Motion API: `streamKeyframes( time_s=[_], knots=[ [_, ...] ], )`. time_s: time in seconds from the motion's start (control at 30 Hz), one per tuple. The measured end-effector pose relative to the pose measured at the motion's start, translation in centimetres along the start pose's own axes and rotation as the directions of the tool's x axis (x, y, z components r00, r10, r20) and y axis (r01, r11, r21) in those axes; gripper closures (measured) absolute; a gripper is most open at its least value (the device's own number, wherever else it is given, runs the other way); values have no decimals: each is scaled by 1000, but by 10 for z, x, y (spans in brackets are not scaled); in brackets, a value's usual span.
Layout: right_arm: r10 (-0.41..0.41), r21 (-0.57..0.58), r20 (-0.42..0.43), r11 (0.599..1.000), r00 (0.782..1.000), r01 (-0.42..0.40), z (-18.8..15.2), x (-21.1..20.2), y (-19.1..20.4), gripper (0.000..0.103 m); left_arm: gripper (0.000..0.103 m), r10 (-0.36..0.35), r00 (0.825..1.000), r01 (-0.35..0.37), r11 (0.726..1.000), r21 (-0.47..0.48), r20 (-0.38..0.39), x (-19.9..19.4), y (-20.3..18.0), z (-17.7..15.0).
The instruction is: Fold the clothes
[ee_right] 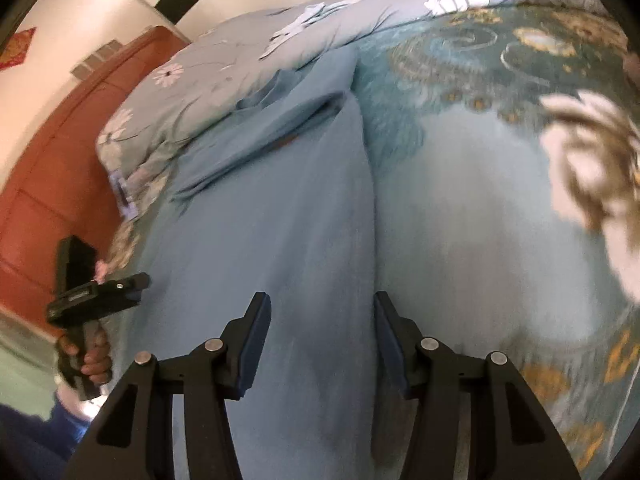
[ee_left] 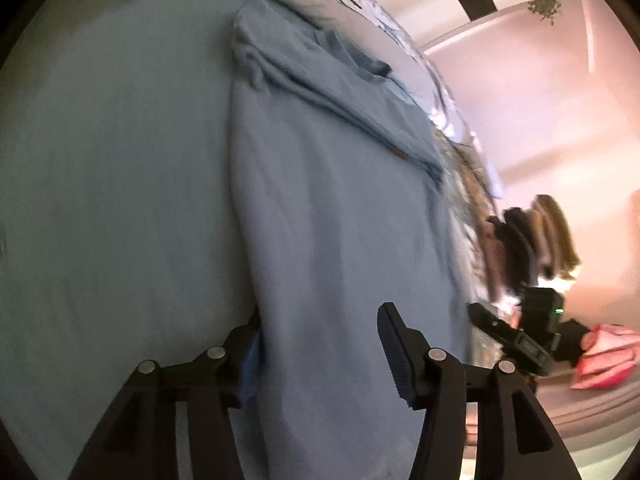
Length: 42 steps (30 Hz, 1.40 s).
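You are holding your left gripper (ee_left: 320,344) with its fingers spread wide, straddling the near left edge of the light blue garment (ee_left: 332,208); its left finger (ee_left: 244,336) is sitting at that edge over the plain teal sheet (ee_left: 112,184), its right finger (ee_left: 394,344) over the cloth. Whether either is touching the fabric, you cannot tell through the blur. The garment is lying lengthwise on the bed, with a folded layer and a darker collar at its far end. To its left the sheet is running bare and flat, giving you open room on that side. Beyond the far end a floral quilt (ee_right: 240,52) is bunching up against the garment.

You are holding your right gripper (ee_right: 320,328) with fingers spread too, pinching nothing, hanging over the garment's near right edge, which is running between them. Right of that edge a patterned teal bedspread (ee_right: 500,208) with gold and white motifs is stretching away. In the right wrist view a red-brown wooden door (ee_right: 52,168) is standing at far left behind your left hand.
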State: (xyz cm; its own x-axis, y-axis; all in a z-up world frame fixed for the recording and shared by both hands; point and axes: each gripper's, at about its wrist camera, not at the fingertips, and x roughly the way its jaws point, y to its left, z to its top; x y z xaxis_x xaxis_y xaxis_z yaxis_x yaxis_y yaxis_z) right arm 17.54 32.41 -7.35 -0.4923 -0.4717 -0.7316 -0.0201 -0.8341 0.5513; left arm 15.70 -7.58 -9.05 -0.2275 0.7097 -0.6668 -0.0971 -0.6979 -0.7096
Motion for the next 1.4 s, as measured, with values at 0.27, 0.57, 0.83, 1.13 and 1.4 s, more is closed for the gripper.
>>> streamKeyframes(
  time_s=[0.27,0.57,0.83,1.13,1.4],
  knots=[
    [176,88,-9,981,984,-174,-40,-18,-15,49,46,-125,990,122,992,-43,-66,-10,1,-51],
    [245,163,43,955,969,-249,-59,-20,-22,55,76,-122,992,118,986,-116,-24,-6,11,-64],
    [236,267,101,929,966,-255,-58,-11,-39,97,98,-100,995,104,976,-193,30,-10,33,-68],
    [235,226,169,936,957,-270,-86,-52,-31,100,99,-130,990,136,984,-114,53,-37,27,-86],
    [309,229,207,907,928,-353,-74,-66,-33,100,99,-241,963,252,964,-87,117,-54,20,-43]
  ],
)
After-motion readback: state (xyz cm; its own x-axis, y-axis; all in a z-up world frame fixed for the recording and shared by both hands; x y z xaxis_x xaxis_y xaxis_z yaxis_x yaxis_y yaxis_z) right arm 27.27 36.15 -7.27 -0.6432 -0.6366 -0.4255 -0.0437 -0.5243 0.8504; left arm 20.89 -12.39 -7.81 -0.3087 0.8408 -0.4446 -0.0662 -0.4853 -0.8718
